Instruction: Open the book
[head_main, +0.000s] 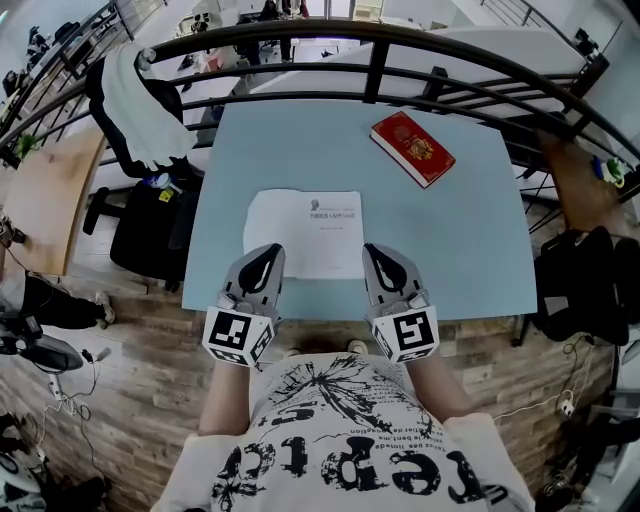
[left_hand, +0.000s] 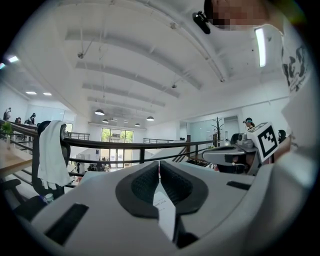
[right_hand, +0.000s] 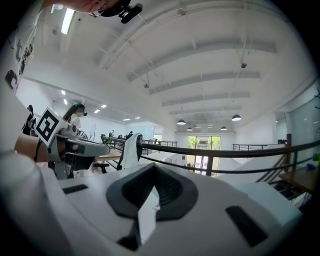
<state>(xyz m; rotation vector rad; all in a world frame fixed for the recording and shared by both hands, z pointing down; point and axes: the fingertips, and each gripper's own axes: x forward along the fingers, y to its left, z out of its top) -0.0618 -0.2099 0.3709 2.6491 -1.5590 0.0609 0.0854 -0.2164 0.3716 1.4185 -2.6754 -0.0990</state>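
A closed red book lies flat at the far right of the pale blue table, well away from both grippers. A white printed sheet lies in the middle near the front edge. My left gripper rests at the sheet's near left corner and my right gripper at its near right corner. Both point level across the table. In the left gripper view the left gripper has its jaws together, with only the white sheet showing below them. The right gripper looks the same, jaws together with nothing held.
A black curved railing runs just beyond the table's far edge. A black chair draped with a white cloth stands at the left, with a dark bag below it. Another dark bag sits on the wooden floor at the right.
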